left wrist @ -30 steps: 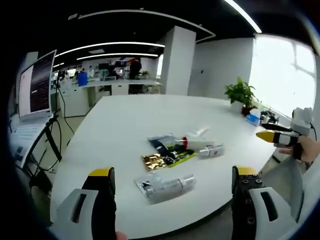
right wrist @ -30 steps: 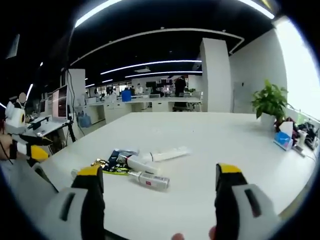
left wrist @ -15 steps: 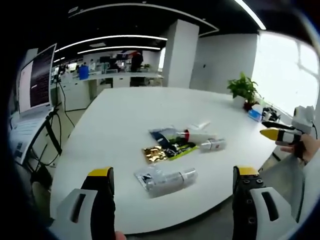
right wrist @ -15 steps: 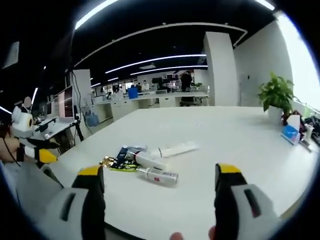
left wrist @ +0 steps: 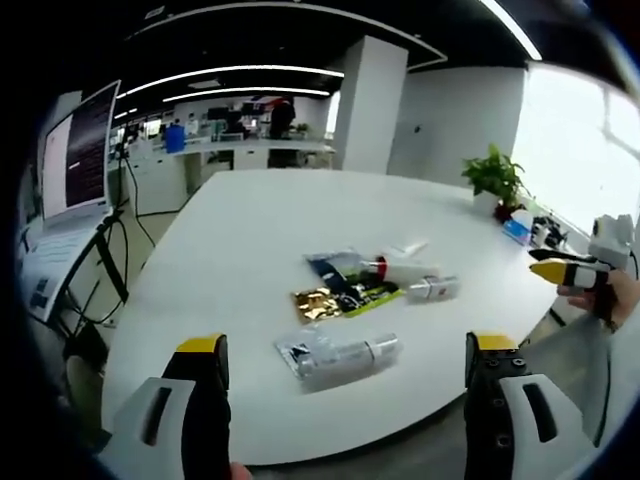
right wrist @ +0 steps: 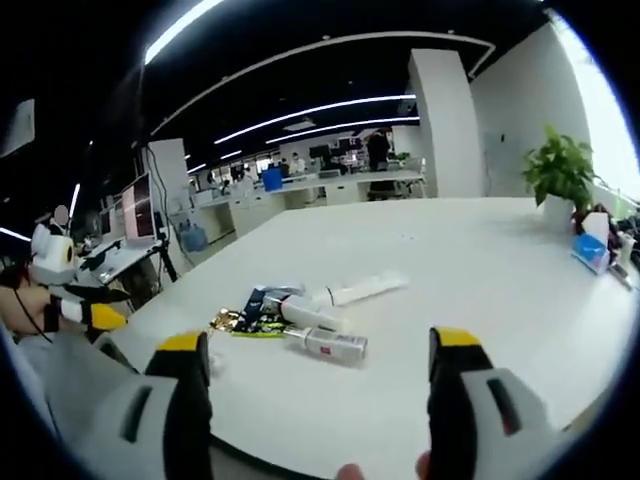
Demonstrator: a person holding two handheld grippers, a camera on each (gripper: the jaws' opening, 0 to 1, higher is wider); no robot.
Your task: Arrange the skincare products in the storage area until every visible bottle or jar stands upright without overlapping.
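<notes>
Several skincare items lie flat in a loose cluster on the white table (left wrist: 250,220). A clear bottle (left wrist: 340,355) is nearest me, with a gold sachet (left wrist: 318,303), a dark blue sachet (left wrist: 335,268), a white tube with a red cap (left wrist: 395,268) and a small silver bottle (left wrist: 432,288) beyond it. My left gripper (left wrist: 347,344) is open, held short of the table's near edge. The right gripper (left wrist: 560,270) comes in from the right. In the right gripper view the silver bottle (right wrist: 330,343), a long white tube (right wrist: 365,289) and the blue sachet (right wrist: 262,300) lie ahead of my open right gripper (right wrist: 319,340).
A screen (left wrist: 75,160) stands on a stand to the left of the table. A potted plant (left wrist: 497,175) and a blue box (left wrist: 518,228) sit at the table's far right edge. Bare tabletop surrounds the cluster. Office desks fill the background.
Both views have shifted slightly with the hands, the right one drawing a little nearer the cluster. The products lie where they were, and both grippers stay open.
</notes>
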